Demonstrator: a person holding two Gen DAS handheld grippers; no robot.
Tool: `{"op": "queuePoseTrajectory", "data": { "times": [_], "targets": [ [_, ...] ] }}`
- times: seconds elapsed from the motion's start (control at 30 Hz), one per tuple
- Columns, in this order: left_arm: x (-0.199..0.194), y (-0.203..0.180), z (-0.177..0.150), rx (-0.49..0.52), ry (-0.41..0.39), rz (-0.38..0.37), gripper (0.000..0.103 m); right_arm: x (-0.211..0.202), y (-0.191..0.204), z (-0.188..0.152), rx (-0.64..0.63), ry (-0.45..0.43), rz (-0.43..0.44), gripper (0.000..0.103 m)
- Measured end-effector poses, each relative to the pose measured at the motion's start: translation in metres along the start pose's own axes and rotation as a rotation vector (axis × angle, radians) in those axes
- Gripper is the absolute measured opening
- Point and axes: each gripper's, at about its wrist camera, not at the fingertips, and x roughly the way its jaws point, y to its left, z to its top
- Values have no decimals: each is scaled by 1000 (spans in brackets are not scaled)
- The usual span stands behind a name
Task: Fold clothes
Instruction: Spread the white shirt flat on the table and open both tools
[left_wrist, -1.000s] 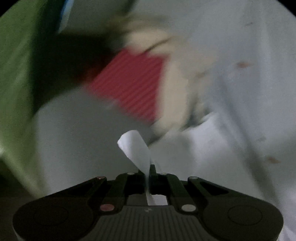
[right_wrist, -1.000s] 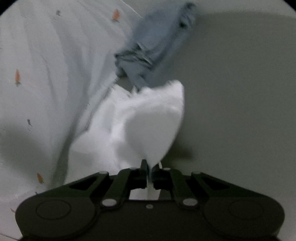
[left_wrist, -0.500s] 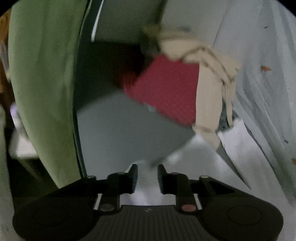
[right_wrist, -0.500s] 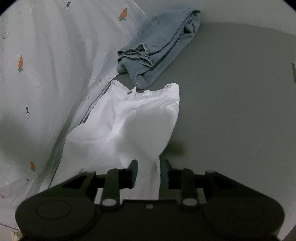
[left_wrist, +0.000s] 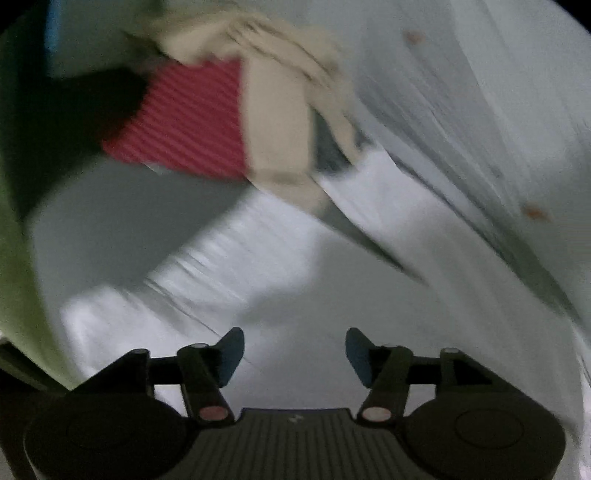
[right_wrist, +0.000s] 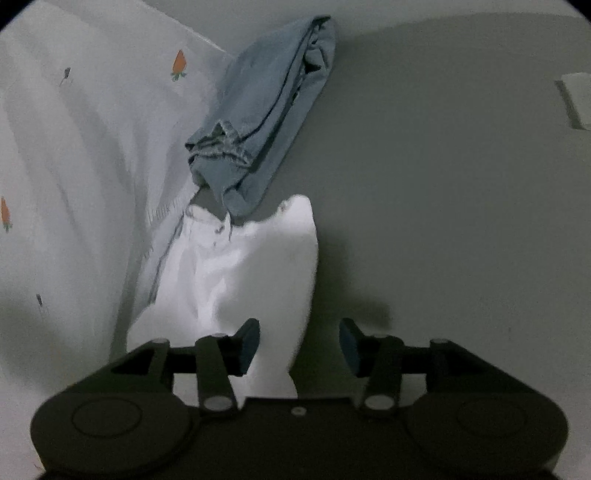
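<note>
A white garment (right_wrist: 236, 273) lies on the grey surface (right_wrist: 443, 221), with its buttoned waistband at the far end. My right gripper (right_wrist: 298, 341) is open just above its near end, holding nothing. The same white garment (left_wrist: 258, 258) shows blurred in the left wrist view, lying flat under my left gripper (left_wrist: 294, 352), which is open and empty.
Crumpled blue jeans (right_wrist: 266, 122) lie beyond the white garment. A white sheet with carrot prints (right_wrist: 74, 147) lies on the left. In the left wrist view a red striped garment (left_wrist: 184, 122) and a beige garment (left_wrist: 280, 110) lie ahead, with green fabric (left_wrist: 14, 258) at left.
Both grippers were shut on the white garment a second ago. They have let go and opened wide. The garment now lies on the surface.
</note>
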Motion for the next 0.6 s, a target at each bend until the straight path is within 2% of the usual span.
{"op": "queuePoseTrajectory", "data": {
  "times": [0.07, 0.17, 0.2, 0.27, 0.37, 0.4, 0.43, 0.47, 0.5, 0.6],
  "targets": [
    [20, -12, -11, 19, 64, -1, 65, 12, -2, 9, 34, -9, 10, 52],
    [42, -22, -25, 30, 129, 46, 66, 37, -7, 25, 108, -29, 8, 55],
    [43, -24, -29, 40, 129, 64, 67, 46, -9, 31, 132, -33, 5, 56],
    [45, -32, -34, 73, 127, 90, 78, 62, -9, 41, 160, -35, -15, 57],
    [52, -48, -36, 139, 144, 161, 79, 81, -3, 49, 177, -37, -27, 57],
    [54, -53, -37, 157, 149, 184, 79, 86, 1, 51, 164, -33, -19, 55],
    [55, -56, -39, 168, 149, 201, 81, 92, 5, 54, 150, -29, -11, 47],
    [57, -59, -40, 177, 148, 214, 85, 97, 11, 56, 129, -17, -2, 42],
    [58, -63, -42, 188, 146, 227, 86, 94, 16, 59, 104, -34, 9, 24],
    [60, -67, -43, 184, 141, 253, 88, 75, 37, 69, -13, -116, 23, 16]
  ]
}}
